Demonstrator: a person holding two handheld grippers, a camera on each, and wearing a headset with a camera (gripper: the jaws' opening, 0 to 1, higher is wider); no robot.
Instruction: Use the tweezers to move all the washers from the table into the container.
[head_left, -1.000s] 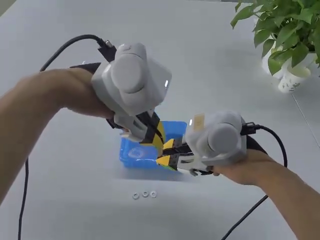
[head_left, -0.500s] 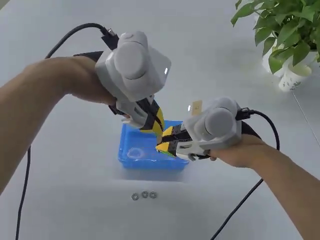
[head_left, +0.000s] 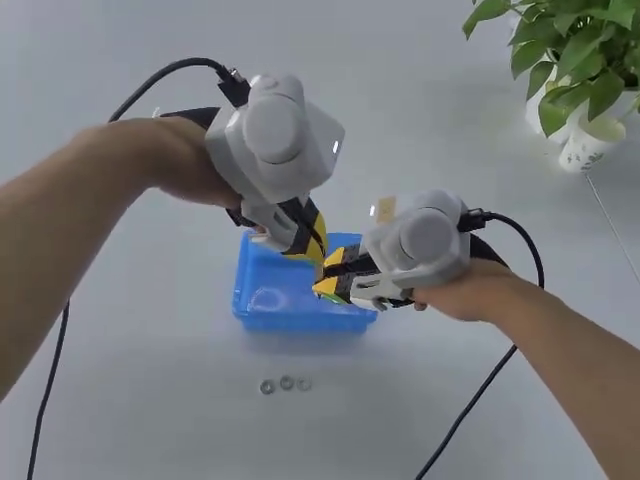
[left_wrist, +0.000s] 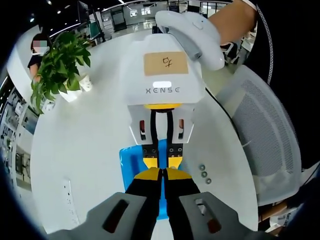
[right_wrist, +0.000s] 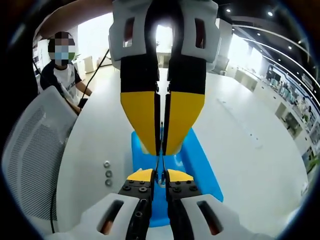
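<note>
Head view: both grippers meet tip to tip over the blue container (head_left: 250, 300). The left gripper (head_left: 310, 250) comes down from the container's far-left side. The right gripper (head_left: 325, 285) reaches in from the container's right.

Left jaws are pressed together on a thin metal strip, likely the tweezers (right_wrist: 161, 172), seen edge-on in the right gripper view. The strip is too thin to make out tips or length. Right jaws are nearly together, with a narrow slit around the same strip; I cannot tell whether they actually grip it. It reads as a hand-off or re-grip of the tool, but that is a judgement.

Three washers (head_left: 285, 384) lie on the table (head_left: 420, 100) just off the container's near wall, on the person's side, apart from it. They sit in a short row, close together, running side to side along that wall. Whether any are inside the container is not clear.

Key relation: both sets of jaws are above the container, so the washers lie off the tips toward the person and lower down. The right gripper's tips sit nearer the container's near wall, so that hand looks closer to the row. In the right gripper view the washers are left of the container; in the left gripper view they are right of it.

The next move probably needs the tool swung out over the near wall and pointed down at one end of the row. The flat washers sit so close that pinching a single one may be fiddly.
</note>
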